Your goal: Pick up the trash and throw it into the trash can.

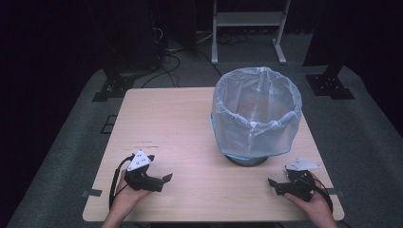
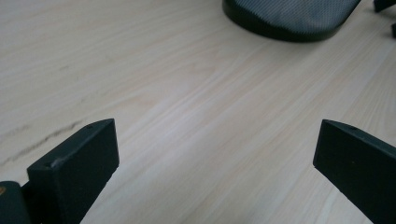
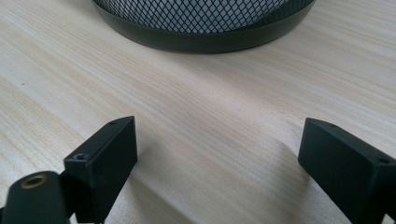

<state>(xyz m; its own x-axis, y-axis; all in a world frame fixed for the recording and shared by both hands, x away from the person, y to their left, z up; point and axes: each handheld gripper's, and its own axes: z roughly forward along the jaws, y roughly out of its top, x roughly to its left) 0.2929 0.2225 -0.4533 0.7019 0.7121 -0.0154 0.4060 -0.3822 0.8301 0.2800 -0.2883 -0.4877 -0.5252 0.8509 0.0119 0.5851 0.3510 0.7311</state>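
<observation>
A black mesh waste bin (image 1: 255, 116) lined with a pale blue plastic bag stands on the right half of the wooden table (image 1: 161, 123). My left gripper (image 1: 164, 180) rests near the front left edge, held by a hand, its jaws wide apart with nothing between them. My right gripper (image 1: 273, 184) rests near the front right edge, also open and empty. In the left gripper view the bin's base (image 2: 289, 21) lies far ahead, and the gripper (image 2: 215, 154) frames bare wood. In the right gripper view the mesh base (image 3: 205, 23) is close ahead of the gripper (image 3: 219, 154).
Beyond the table's far edge stands a white metal frame (image 1: 249, 28) on grey carpet. Black stand feet (image 1: 111, 88) (image 1: 330, 85) sit at both far corners, with cables on the floor. Bits of tape mark the table's front corners.
</observation>
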